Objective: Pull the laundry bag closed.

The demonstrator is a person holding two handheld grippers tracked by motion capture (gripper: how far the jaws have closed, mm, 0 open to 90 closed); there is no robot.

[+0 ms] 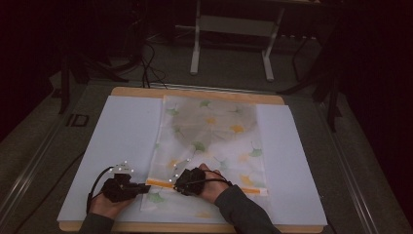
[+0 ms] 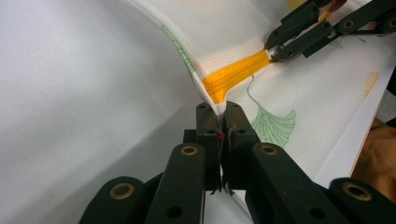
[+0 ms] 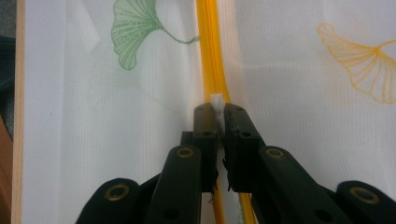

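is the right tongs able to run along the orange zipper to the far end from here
Probably yes: the right tongs are shut on the pull at the zipper, the left tongs pin the bag's corner, and nothing lies across the zipper.

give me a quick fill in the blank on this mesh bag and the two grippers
1. The zipper running across the mesh bag is coloured ____.
2. The left gripper is shut on the ____ of the bag, at the end of the zipper.
3. The right gripper is shut on the small white zipper ____.
4. The leaves printed on the bag are green and ____.

Missing words: orange; corner; pull; yellow
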